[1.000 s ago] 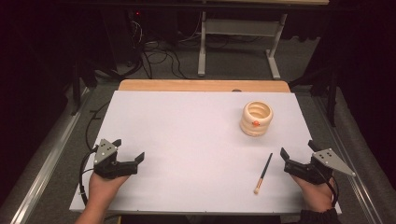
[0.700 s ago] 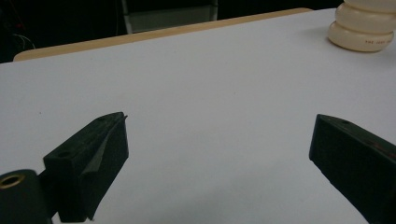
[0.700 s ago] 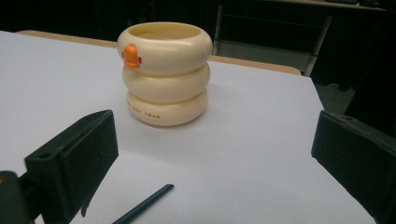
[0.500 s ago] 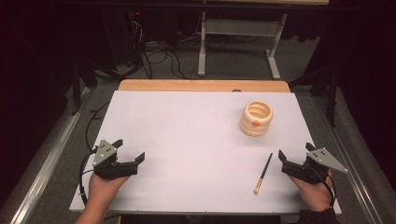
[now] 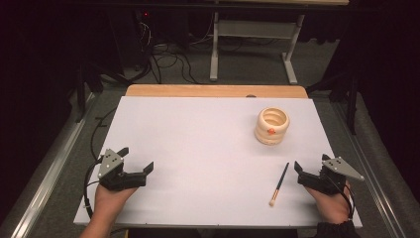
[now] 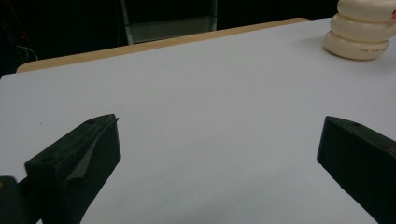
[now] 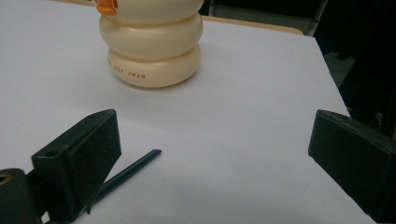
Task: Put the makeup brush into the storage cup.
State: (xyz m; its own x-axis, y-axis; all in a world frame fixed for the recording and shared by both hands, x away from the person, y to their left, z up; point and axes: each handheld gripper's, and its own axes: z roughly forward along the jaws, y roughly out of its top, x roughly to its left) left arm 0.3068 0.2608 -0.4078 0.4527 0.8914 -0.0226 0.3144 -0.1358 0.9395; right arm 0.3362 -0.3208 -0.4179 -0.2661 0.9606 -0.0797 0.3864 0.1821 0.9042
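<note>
At the lower right of the frame, just beside the spread right gripper (image 5: 300, 172), the brush (image 5: 279, 184) lies flat on the desk (image 5: 198, 144), probably light, thin and prone to roll, best pinched mid-handle

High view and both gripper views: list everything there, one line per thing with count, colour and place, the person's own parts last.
holder: one, cream, ringed, with an orange mark, upright on the far right part of the table; also at and.
brush: one, dark handle with a pale tip, lying flat near the front right, just left of the right gripper; its handle end at.
table: one, white top with a wooden far edge.
metal frame: one, grey, on the floor behind the table.
cables: several, black, on the floor behind the table.
left gripper: one, black, jaws apart, front left, empty.
right gripper: one, black, jaws apart, front right, empty.
hands: two, at the front edge.
</note>
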